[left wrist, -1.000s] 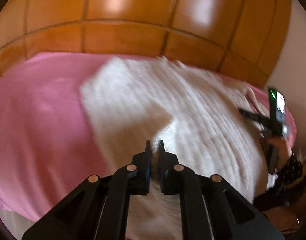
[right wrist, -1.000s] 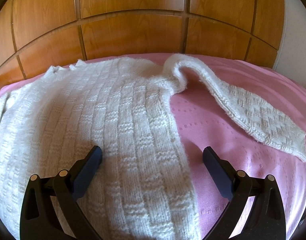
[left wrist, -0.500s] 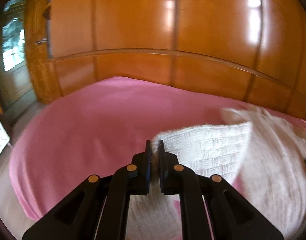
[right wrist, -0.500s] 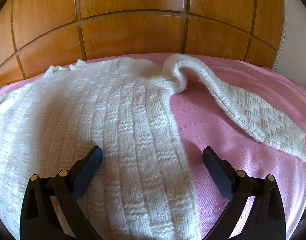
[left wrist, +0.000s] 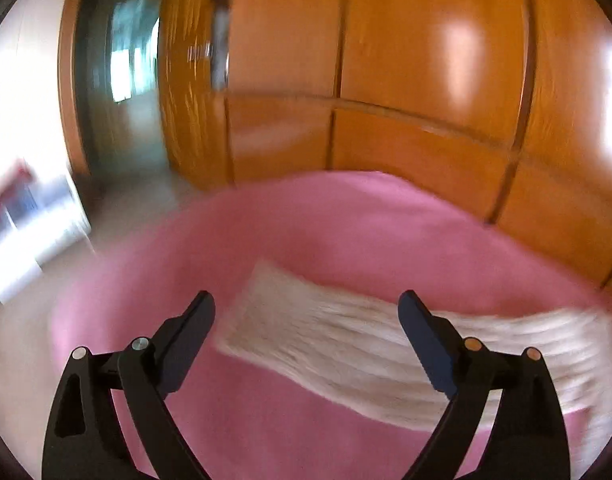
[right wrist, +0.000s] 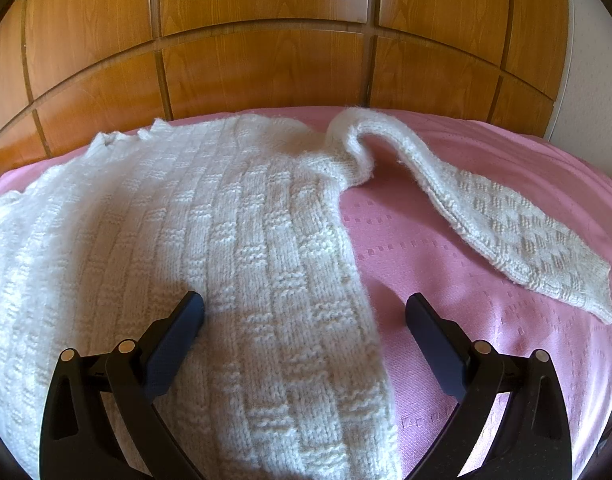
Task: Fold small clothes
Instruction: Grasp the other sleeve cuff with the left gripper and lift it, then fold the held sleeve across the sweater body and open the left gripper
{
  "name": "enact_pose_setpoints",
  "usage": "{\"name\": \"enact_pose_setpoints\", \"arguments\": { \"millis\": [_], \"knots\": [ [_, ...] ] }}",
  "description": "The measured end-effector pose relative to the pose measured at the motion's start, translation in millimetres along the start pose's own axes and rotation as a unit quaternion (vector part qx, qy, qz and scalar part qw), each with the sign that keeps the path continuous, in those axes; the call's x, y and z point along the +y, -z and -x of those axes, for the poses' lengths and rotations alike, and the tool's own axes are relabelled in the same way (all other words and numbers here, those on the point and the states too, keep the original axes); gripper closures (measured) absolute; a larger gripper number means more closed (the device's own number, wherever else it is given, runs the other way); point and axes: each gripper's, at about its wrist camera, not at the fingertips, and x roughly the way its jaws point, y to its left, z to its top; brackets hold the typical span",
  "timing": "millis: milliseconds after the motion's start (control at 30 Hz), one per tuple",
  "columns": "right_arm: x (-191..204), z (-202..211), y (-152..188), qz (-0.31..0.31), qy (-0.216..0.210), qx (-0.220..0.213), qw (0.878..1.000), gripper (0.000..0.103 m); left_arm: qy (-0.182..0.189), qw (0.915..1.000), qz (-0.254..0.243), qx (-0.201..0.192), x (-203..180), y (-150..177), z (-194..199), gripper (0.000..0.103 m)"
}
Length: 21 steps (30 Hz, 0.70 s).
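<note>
A white knitted sweater (right wrist: pixel 210 248) lies flat on the pink bedspread (right wrist: pixel 445 264). Its right sleeve (right wrist: pixel 501 232) stretches out to the right. My right gripper (right wrist: pixel 304 316) is open and empty, hovering over the sweater's right side edge. In the blurred left wrist view the left sleeve (left wrist: pixel 329 340) lies stretched out on the bedspread (left wrist: pixel 306 232), cuff toward the left. My left gripper (left wrist: pixel 306 316) is open and empty just above that sleeve.
A wooden panelled wardrobe (right wrist: pixel 266 40) stands right behind the bed. In the left wrist view a doorway (left wrist: pixel 122 92) and a white piece of furniture (left wrist: pixel 30 220) are at the left, past the bed's edge.
My left gripper held the left sleeve, carried it out to the left, then opened and let it go. The sleeve now lies stretched on the bedspread. The right gripper has not moved.
</note>
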Motion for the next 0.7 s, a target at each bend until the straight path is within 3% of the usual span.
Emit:
{"name": "enact_pose_setpoints", "arguments": {
  "millis": [67, 133, 167, 233, 300, 467, 500, 600, 700],
  "knots": [
    [0, 0, 0, 0.0, 0.0, 0.0, 1.0, 0.004, 0.054, 0.9974, 0.045, 0.016, 10, 14, 6, 0.023],
    [0, 0, 0, 0.0, 0.0, 0.0, 1.0, 0.004, 0.112, 0.9893, 0.08, 0.049, 13, 35, 8, 0.04],
    [0, 0, 0, 0.0, 0.0, 0.0, 1.0, 0.004, 0.14, 0.9833, 0.096, 0.066, 13, 45, 7, 0.043],
    [0, 0, 0, 0.0, 0.0, 0.0, 1.0, 0.003, 0.162, 0.9762, 0.107, 0.096, 11, 56, 1, 0.045],
    [0, 0, 0, 0.0, 0.0, 0.0, 1.0, 0.004, 0.155, 0.9724, 0.118, 0.129, 10, 58, -14, 0.045],
    [0, 0, 0, 0.0, 0.0, -0.001, 1.0, 0.004, 0.152, 0.9662, 0.178, 0.108, 14, 42, -29, 0.045],
    [0, 0, 0, 0.0, 0.0, -0.001, 1.0, 0.004, 0.147, 0.9654, 0.187, 0.106, 15, 40, -31, 0.053],
    [-1, 0, 0, 0.0, -0.001, -0.001, 1.0, 0.004, 0.1, 0.9686, 0.198, 0.113, 19, 26, -50, 0.096],
    [-1, 0, 0, 0.0, -0.001, -0.001, 1.0, 0.004, 0.079, 0.9762, 0.167, 0.113, 6, 6, -54, 0.097]
  ]
}}
